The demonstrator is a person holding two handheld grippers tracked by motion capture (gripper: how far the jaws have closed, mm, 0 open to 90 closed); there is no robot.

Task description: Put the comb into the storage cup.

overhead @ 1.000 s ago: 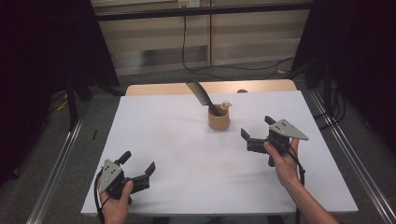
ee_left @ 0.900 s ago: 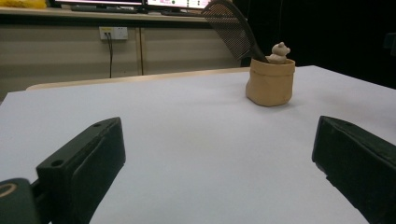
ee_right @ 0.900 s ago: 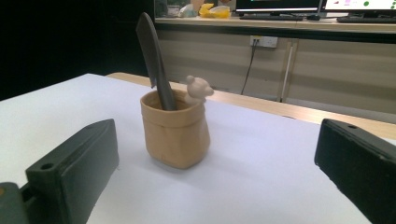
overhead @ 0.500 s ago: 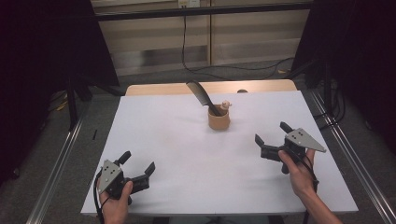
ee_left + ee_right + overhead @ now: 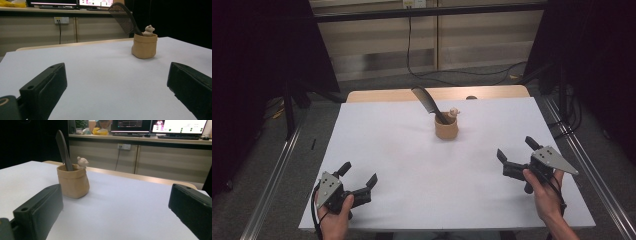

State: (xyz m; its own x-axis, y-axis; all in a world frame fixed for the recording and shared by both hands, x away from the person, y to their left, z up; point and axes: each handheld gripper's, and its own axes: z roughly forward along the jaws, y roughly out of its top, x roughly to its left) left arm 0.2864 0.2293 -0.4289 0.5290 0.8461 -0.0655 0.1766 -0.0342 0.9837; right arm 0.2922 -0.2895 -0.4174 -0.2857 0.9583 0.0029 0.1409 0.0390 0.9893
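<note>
1. Tan and soft-looking, a small pouch-shaped holder (image 5: 446, 128) stands upright on my white table (image 5: 412, 165), toward the far middle of the sheet, well apart from both grippers.
2. A black comb (image 5: 428, 102) sticks out of the holder, handle end down inside it, leaning up and away toward the far left in the high view; in the left gripper view its fine teeth read as a dark mesh (image 5: 122, 17).
3. A little beige bear figure (image 5: 82, 162) sits at the holder's rim, just beside the comb.
4. My left gripper (image 5: 358, 179) is low at the near left corner of the table, held in the person's left hand (image 5: 333, 217). Its jaws are spread wide with bare table between them, grasping nothing.
5. My right gripper (image 5: 516, 153) is near the right edge, held in the right hand (image 5: 546, 195), its grey three-cornered plate on top. Its jaws are likewise parted wide and empty.
6. From the right gripper view the holder (image 5: 73, 181) stands ahead, just past the left jaw, not touching it.
7. From the left gripper view the holder (image 5: 145, 46) stands farther off, right of centre.
</note>
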